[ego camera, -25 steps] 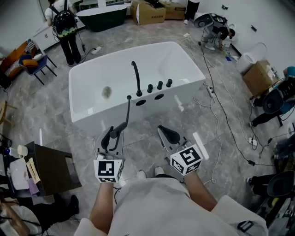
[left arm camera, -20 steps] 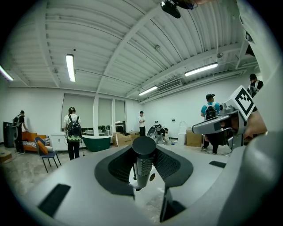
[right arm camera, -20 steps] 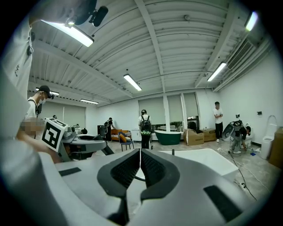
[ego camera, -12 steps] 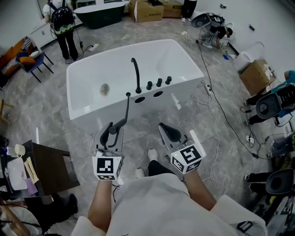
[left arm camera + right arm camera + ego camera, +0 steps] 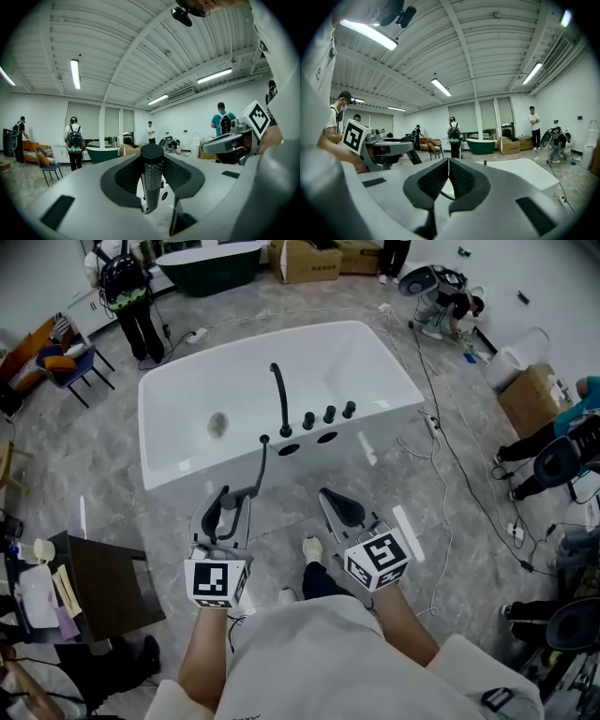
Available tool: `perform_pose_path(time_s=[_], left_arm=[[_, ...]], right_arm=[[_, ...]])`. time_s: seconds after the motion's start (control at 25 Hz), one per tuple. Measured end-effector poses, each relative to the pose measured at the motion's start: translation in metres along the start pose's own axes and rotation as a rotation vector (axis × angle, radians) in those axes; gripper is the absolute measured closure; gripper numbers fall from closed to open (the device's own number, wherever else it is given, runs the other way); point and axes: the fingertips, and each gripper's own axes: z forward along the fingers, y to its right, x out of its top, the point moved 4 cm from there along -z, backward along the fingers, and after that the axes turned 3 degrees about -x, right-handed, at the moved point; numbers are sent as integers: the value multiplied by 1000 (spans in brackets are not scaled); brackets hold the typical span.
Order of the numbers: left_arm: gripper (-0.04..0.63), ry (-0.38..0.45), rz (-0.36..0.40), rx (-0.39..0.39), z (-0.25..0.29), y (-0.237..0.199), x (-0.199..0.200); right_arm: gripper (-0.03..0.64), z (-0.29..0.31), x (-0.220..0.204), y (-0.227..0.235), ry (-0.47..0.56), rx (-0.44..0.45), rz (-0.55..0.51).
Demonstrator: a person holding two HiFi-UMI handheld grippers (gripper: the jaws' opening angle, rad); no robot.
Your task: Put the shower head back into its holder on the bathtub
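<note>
Shower head (image 5: 152, 174) is pinched upright in my left tongs (image 5: 228, 512), short of the bathtub (image 5: 202, 474), with its hose (image 5: 260, 465) running to the deck. Right tongs (image 5: 448, 174) are pressed together, empty. I'd bring the handle over the open deck hole (image 5: 288, 449), likely the holder, then lower it straight, feeding the hose without a kink.

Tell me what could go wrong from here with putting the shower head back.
The shower head sits in the left gripper by its slim round handle, so it may twist or slip. Its hose runs to the bathtub rim and could snag. Two dark openings lie near the spout; aiming at the wrong one is possible.
</note>
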Motion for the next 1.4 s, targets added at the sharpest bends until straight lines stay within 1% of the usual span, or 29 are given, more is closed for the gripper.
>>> perform_pose_path(time_s=[0.4, 0.68, 1.4], left_arm=[[454, 19, 16, 7, 55, -13, 21], [454, 12, 15, 18, 87, -20, 25], [454, -9, 30, 111, 149, -34, 34]], right_arm=[[598, 44, 7, 39, -2, 37, 13], [598, 69, 13, 65, -1, 56, 17], [598, 127, 18, 118, -3, 166, 30]])
